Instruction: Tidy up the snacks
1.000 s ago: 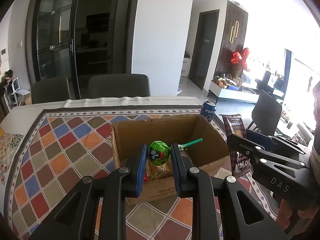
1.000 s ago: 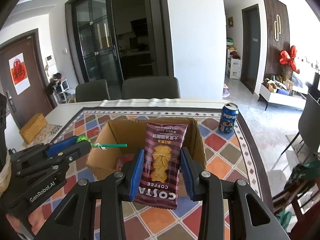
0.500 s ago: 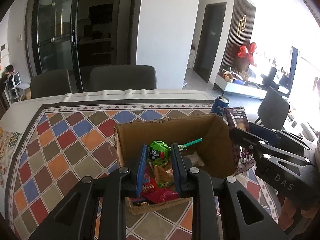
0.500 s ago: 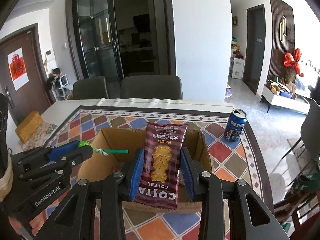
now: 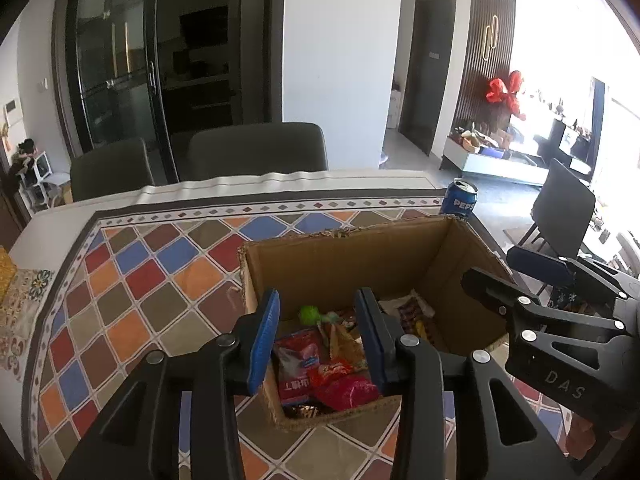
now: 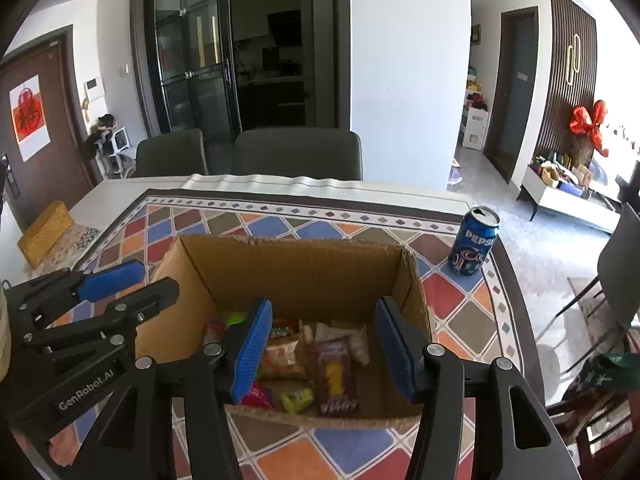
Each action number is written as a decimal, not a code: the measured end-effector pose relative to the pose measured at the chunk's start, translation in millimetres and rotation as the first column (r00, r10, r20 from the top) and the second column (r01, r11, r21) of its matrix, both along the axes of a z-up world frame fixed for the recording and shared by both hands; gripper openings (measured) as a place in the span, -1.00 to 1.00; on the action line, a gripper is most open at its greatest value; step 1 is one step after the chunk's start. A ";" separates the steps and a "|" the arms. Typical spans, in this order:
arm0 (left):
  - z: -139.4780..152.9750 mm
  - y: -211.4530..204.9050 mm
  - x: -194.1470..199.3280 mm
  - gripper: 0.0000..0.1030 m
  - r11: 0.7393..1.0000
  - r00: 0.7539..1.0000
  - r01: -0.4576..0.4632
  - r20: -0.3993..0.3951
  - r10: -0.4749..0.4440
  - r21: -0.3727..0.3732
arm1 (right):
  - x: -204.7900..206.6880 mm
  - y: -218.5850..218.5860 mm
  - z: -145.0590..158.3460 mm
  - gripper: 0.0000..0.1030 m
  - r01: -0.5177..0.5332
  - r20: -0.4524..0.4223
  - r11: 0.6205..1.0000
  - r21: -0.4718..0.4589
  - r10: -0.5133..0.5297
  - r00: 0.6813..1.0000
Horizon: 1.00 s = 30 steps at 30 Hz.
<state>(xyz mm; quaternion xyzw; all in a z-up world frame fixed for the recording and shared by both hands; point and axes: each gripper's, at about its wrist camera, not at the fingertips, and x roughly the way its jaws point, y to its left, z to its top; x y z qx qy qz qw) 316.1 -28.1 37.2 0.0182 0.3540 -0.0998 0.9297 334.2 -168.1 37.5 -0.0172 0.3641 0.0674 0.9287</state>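
Now I read both the left tool (image 5: 316,334) and right tool (image 6: 324,346) as released and empty, their lollipop (image 5: 309,314) and Costa biscuit packet (image 6: 336,380) dropped into the cardboard box (image 6: 296,268) on the desk (image 6: 280,224), completing that placement.

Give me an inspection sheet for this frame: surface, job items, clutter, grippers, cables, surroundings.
Surface: table under a colourful diamond-pattern cloth.
Job's things: open cardboard box holds mixed snacks; the green lollipop and brown Costa packet lie inside it.
Clutter: opened Pepsi can right of the box; yellow woven box at the table's left edge.
Grippers: left gripper and right gripper both open and empty, fingers over the box.
Cables: nothing seen.
Surroundings: two dark chairs behind the table, glass doors, red bow at the right wall.
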 end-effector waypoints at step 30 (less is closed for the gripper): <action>43.4 13.5 -171.8 0.81 0.998 0.980 -0.064 0.188 0.068 -0.027 | -168.2 -16.6 45.8 0.65 0.049 0.178 0.998 0.031 -0.053 0.983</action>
